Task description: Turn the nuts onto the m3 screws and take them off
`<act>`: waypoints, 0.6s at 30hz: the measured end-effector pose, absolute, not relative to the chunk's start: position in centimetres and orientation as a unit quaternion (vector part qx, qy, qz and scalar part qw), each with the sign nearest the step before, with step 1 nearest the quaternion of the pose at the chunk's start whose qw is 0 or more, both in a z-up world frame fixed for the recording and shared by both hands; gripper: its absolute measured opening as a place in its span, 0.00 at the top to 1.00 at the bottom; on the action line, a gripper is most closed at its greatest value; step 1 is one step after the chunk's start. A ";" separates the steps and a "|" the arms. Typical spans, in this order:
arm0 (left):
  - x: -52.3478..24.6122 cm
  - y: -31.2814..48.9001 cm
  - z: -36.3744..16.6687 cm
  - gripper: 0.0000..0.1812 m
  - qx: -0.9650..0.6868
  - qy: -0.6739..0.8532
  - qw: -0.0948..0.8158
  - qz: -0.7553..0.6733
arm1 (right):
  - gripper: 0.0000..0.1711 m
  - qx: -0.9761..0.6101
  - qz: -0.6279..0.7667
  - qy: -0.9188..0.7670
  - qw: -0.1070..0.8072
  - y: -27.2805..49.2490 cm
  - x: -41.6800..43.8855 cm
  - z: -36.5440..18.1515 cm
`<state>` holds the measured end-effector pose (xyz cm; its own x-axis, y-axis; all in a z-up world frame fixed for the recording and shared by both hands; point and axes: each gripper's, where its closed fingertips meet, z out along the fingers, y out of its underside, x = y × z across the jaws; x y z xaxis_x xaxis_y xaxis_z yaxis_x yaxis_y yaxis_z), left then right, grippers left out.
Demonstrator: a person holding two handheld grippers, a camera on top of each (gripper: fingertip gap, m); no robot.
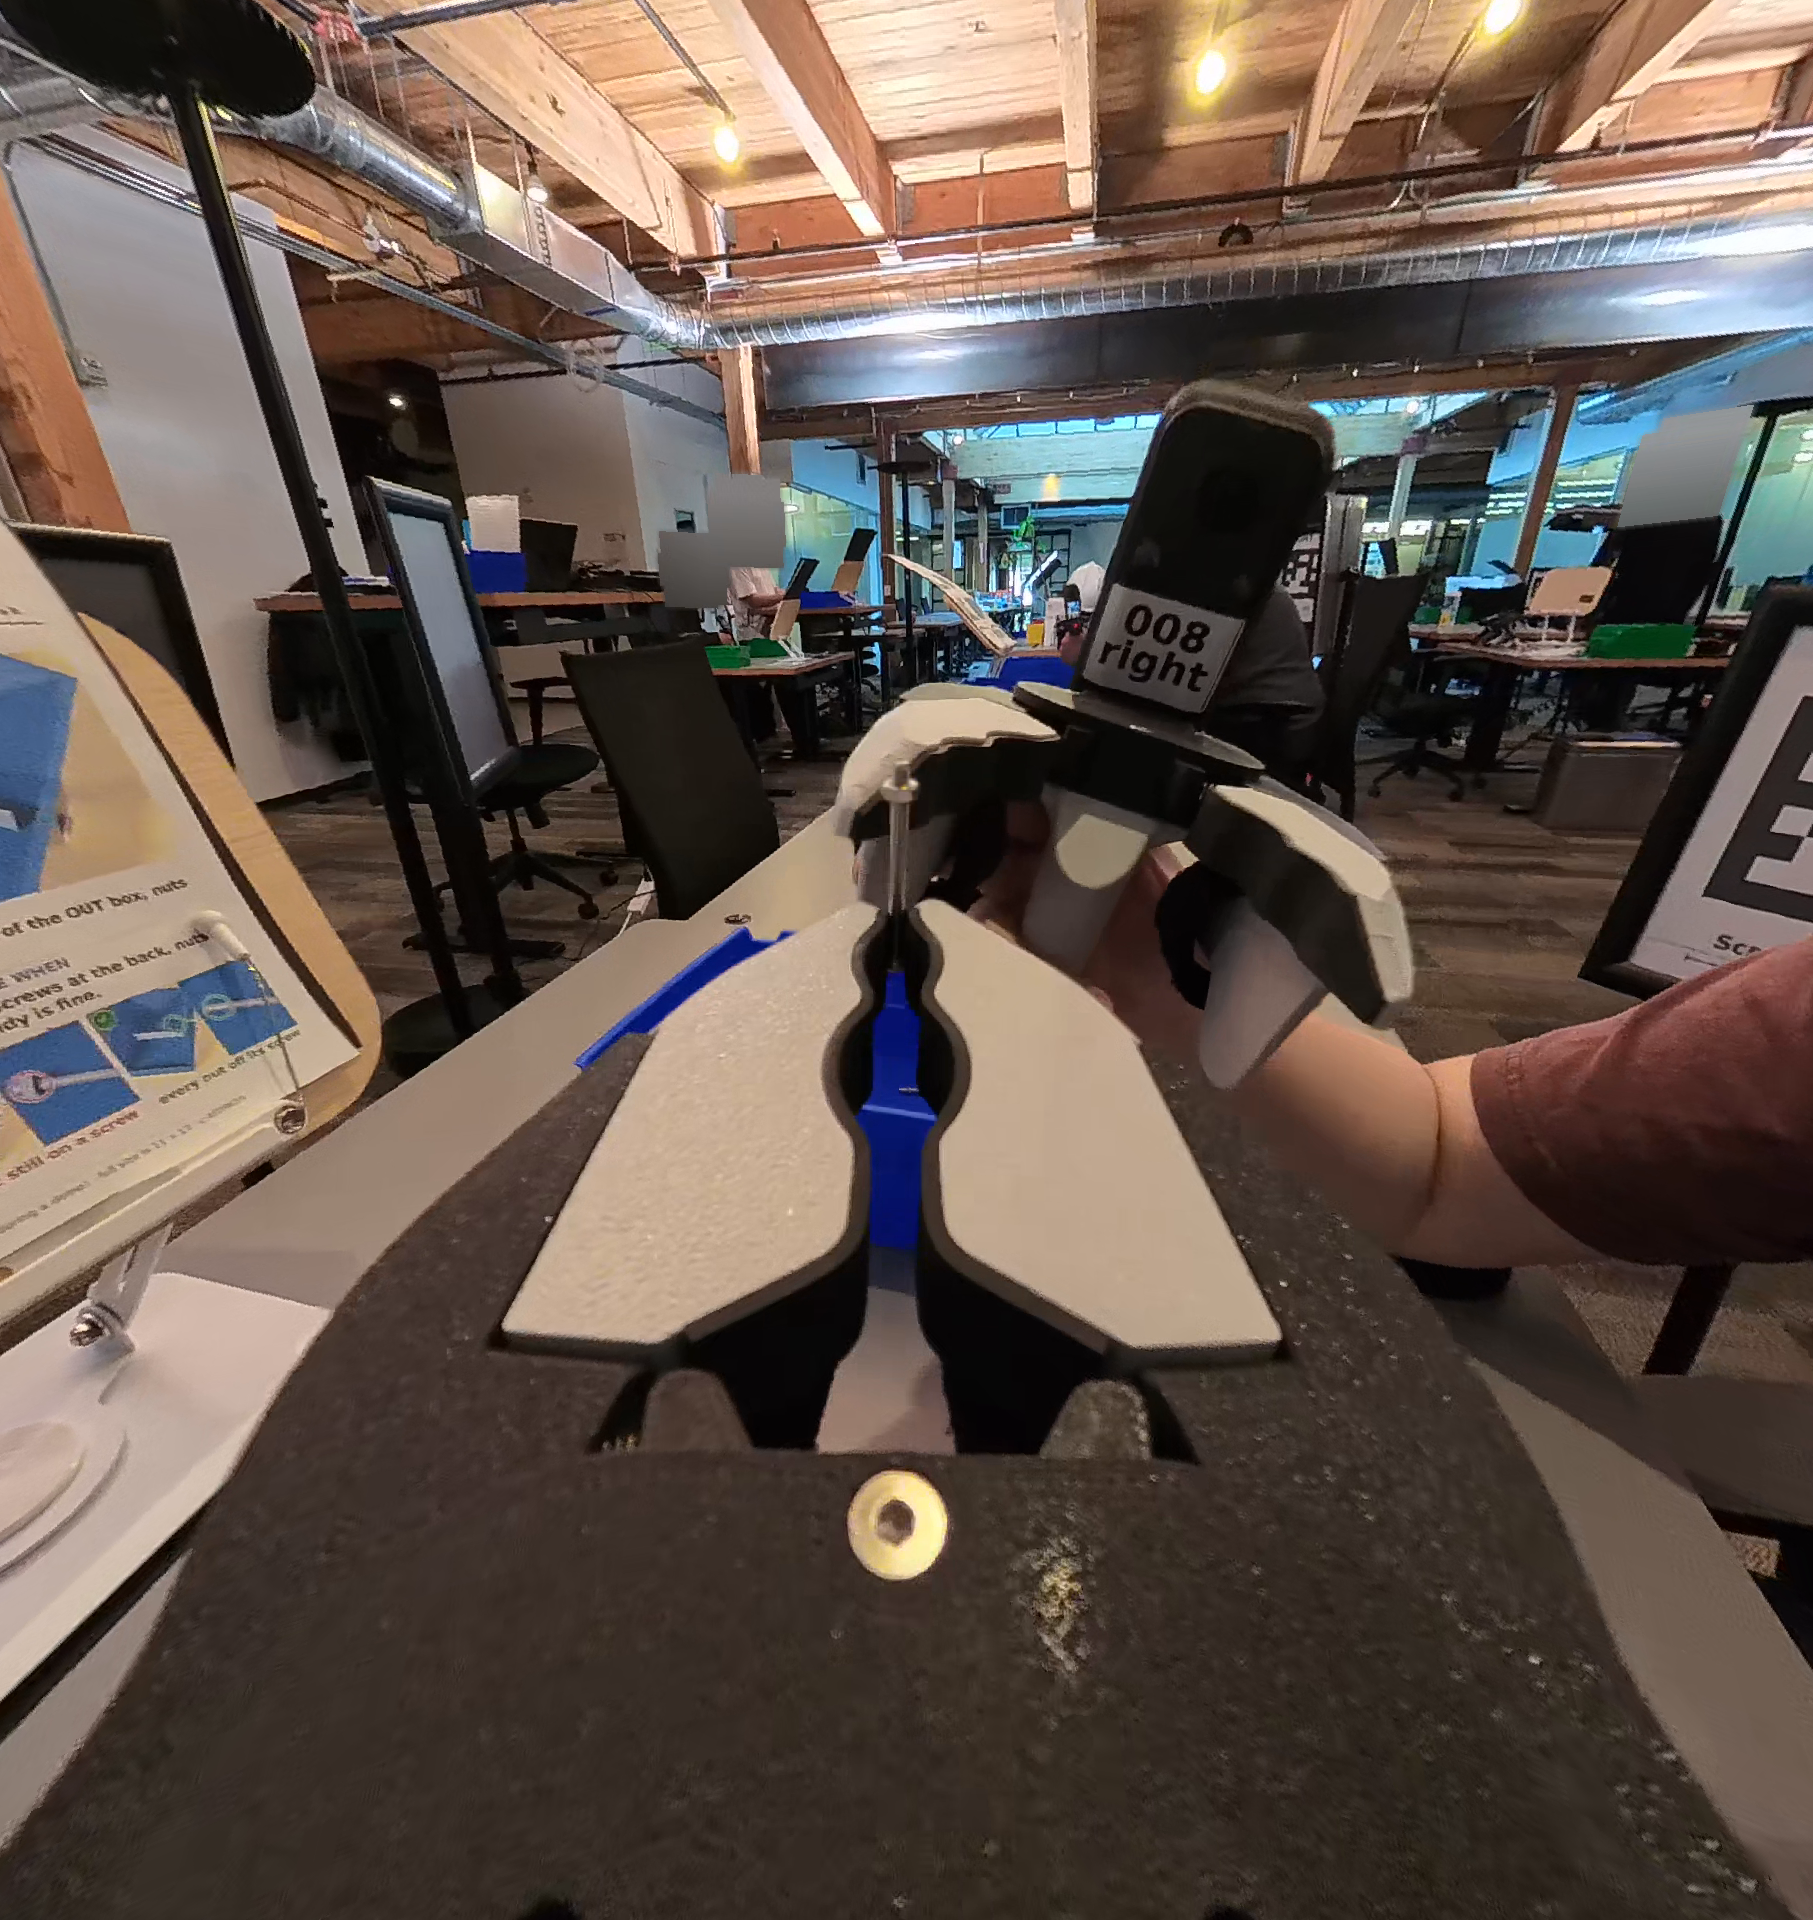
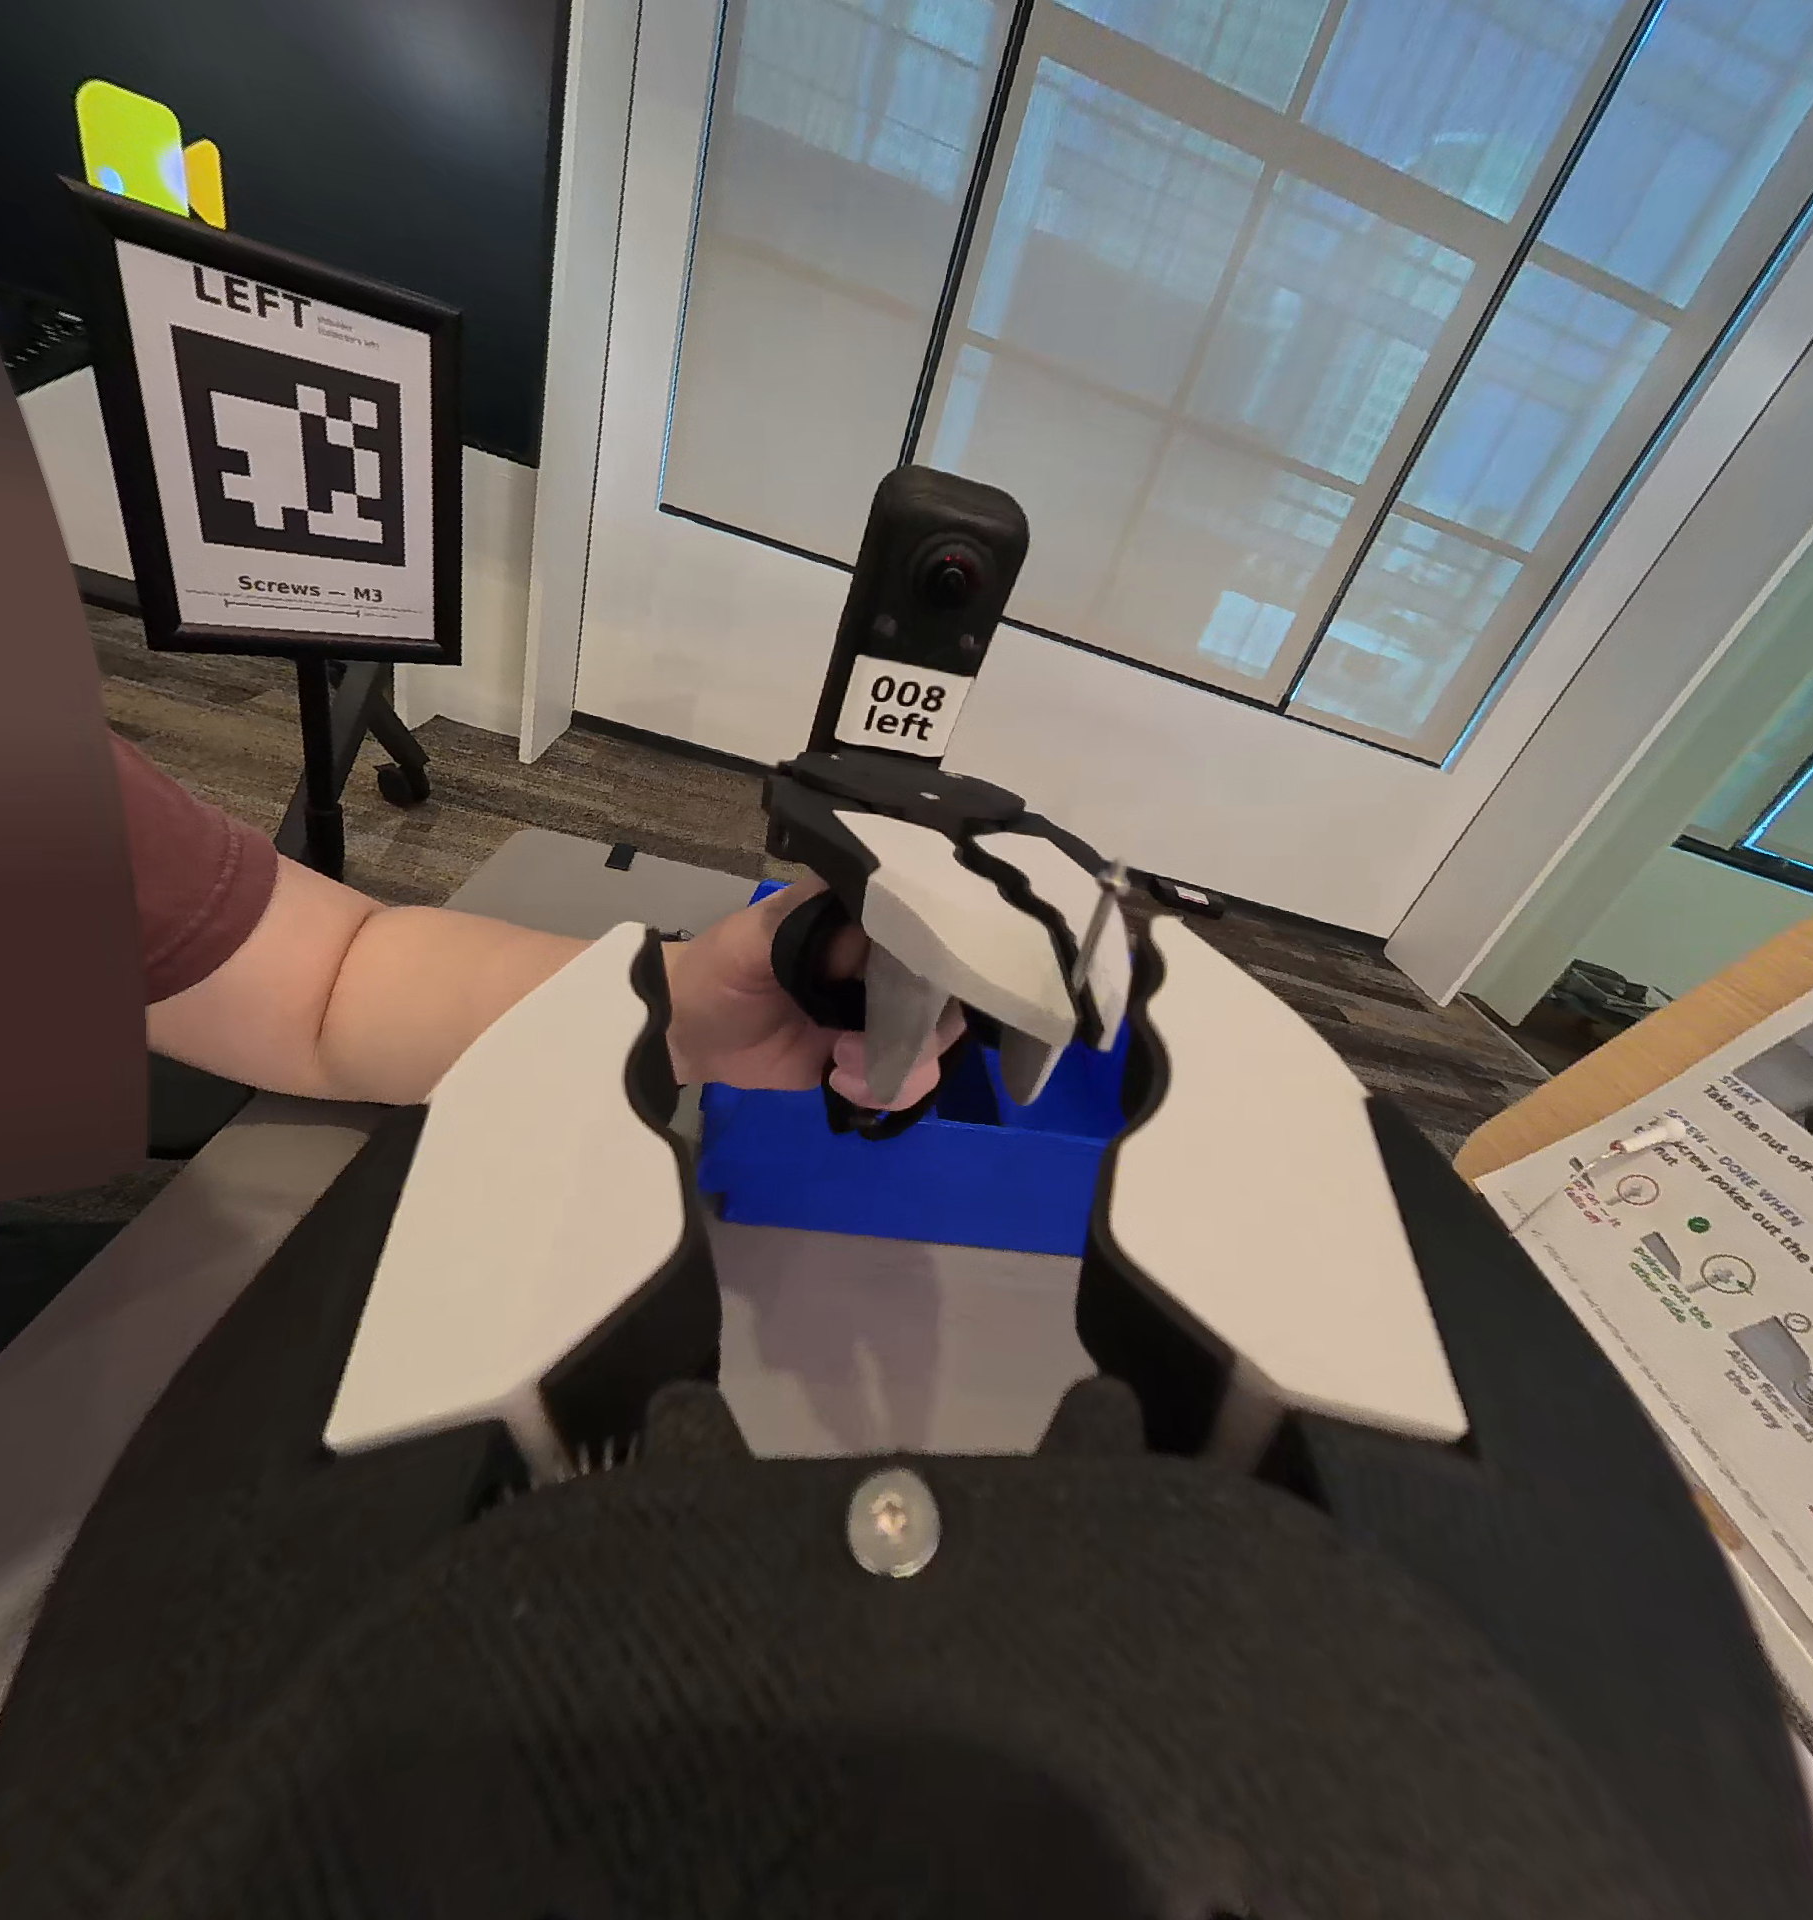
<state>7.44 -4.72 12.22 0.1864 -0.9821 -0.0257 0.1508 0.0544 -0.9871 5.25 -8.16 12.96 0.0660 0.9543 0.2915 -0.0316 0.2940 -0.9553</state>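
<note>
The left tool [image 1: 894,925] is clamped on an upright screw [image 1: 896,847], its head beside the spread-apart right tool [image 2: 897,997].

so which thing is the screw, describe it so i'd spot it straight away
Find the blue bin on the grey table; the left claw is held above it, shut. The screw is the thin silver pin standing up from that claw's tips, head on top. It is the only bare metal among the white fingers.
</note>
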 end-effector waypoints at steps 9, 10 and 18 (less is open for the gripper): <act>9.6 -6.2 11.0 0.99 -0.493 0.455 0.561 -0.486 | 0.50 -0.427 0.429 -0.541 0.585 -8.4 4.2 12.4; 9.8 -6.3 10.9 0.99 -0.494 0.456 0.560 -0.484 | 0.50 -0.426 0.428 -0.544 0.583 -8.6 4.1 12.3; 8.6 -5.3 11.4 0.99 -0.499 0.441 0.573 -0.477 | 0.48 -0.426 0.419 -0.545 0.588 -8.5 4.2 12.4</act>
